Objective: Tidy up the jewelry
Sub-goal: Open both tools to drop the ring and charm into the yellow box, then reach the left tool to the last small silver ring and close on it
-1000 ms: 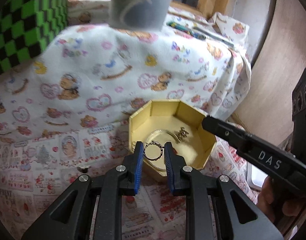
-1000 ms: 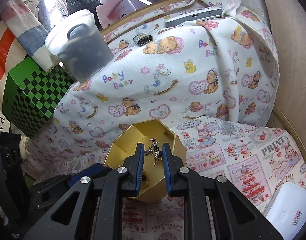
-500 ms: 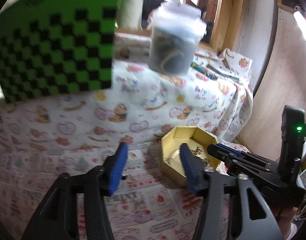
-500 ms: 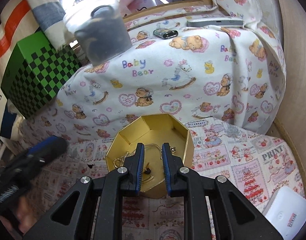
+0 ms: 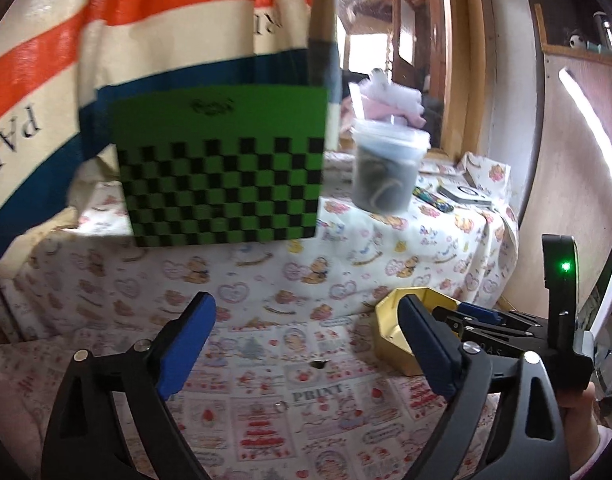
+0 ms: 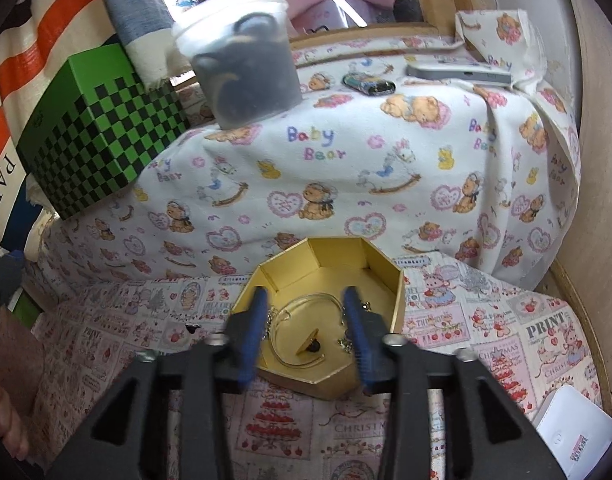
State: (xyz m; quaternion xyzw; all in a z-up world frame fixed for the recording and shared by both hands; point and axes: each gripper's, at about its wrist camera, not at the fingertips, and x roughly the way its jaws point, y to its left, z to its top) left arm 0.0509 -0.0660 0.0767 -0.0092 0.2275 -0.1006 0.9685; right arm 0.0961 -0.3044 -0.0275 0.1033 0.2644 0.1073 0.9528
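With both the left gripper (image 5: 306, 340) and right gripper (image 6: 304, 332) spread empty, a careless reach at lower centre could knock the gold octagonal cardboard box (image 6: 330, 380) and spill its thin gold bangle (image 6: 290, 344).

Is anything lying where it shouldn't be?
Yes. A small dark piece and a tiny ring lie loose on the printed cloth, outside the gold box that holds the other jewelry.
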